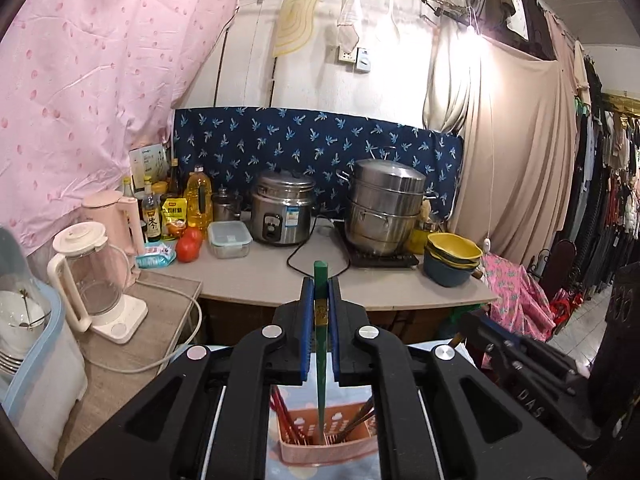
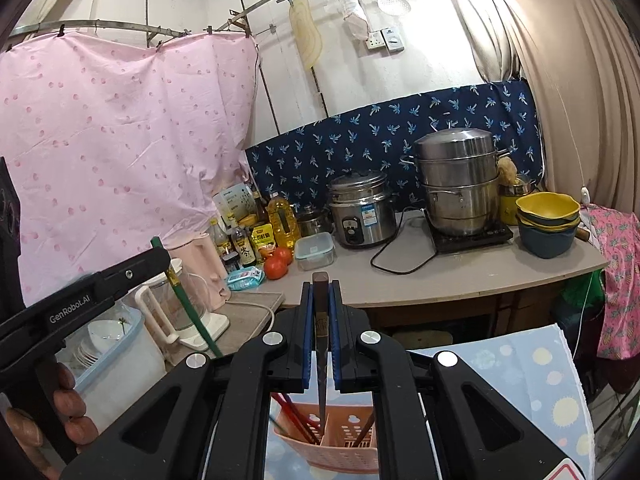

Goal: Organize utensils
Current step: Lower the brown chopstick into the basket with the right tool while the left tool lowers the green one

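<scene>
Pinching slim green chopstick (image 1: 321,320), perforated pink basket (image 1: 320,446)

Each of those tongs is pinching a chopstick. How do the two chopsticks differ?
The left tongs grip a green chopstick; the right tongs grip a dark brown chopstick. Both have a patterned band near the top, are clamped near their thick ends and point down toward the pink utensil basket.
</scene>
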The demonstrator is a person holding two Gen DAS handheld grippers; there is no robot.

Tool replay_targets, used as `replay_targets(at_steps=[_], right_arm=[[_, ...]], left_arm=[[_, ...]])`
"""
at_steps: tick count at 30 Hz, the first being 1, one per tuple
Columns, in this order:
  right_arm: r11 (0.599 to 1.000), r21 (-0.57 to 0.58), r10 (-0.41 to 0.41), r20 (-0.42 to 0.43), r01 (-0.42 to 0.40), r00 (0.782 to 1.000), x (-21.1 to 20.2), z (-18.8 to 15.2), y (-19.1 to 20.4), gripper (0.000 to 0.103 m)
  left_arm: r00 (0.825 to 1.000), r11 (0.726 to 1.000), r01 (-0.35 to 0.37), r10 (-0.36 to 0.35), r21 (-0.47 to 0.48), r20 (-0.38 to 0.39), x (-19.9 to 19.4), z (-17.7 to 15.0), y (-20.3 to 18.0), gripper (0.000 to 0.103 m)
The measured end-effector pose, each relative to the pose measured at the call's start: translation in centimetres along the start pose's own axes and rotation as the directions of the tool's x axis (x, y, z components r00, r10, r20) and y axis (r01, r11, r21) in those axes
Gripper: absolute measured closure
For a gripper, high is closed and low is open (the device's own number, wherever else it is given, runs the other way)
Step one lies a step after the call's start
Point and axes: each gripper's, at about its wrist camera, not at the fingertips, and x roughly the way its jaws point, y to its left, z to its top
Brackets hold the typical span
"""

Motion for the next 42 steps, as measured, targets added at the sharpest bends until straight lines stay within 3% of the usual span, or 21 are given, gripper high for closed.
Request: replay_targets(at_steps=[8, 13, 24, 39, 40, 42], right_arm=[[0.999, 0.026, -0.017, -0.108, 0.020, 0.994, 4.4, -3.0, -1.2, 0.096], [0.999, 0.028, -0.032, -0.144, 0.036, 0.989, 5.7, -4.4, -1.6, 0.096], [0.999, 0.020, -0.036, -0.112, 0.039, 0.993, 4.8, -4.2, -1.1, 0.096], [0.999, 0.024, -0.044, -0.143, 0.048, 0.989, 5.3, -5.2, -1.7, 0.095], [0.999, 0.024, -0.045, -0.145, 0.049, 0.988, 5.3, -5.4, -1.8, 0.093], [0.998, 0.025, -0.053, -0.141, 0.057, 0.989, 5.0, -5.6, -1.8, 0.075]], left_arm=[[0.993, 0.999, -0.011, 0.007, -0.037, -0.122, 4.9, -4.3, 1.2, 0.096], [0.986, 0.997, -0.015, 0.003, -0.069, -0.167, 5.7, -6.3, 2.1, 0.096], [0.999, 0.999, -0.001, -0.002, -0.054, -0.051, 1.5, -2.3, 1.5, 0.096], [0.995, 0.999, -0.017, 0.012, -0.046, -0.102, 3.0, -4.3, 1.2, 0.096], [0.994, 0.999, -0.019, 0.014, -0.045, -0.110, 3.1, -4.7, 1.2, 0.096], [0.992, 0.999, -0.026, 0.020, -0.042, -0.126, 3.3, -5.6, 1.3, 0.095]])
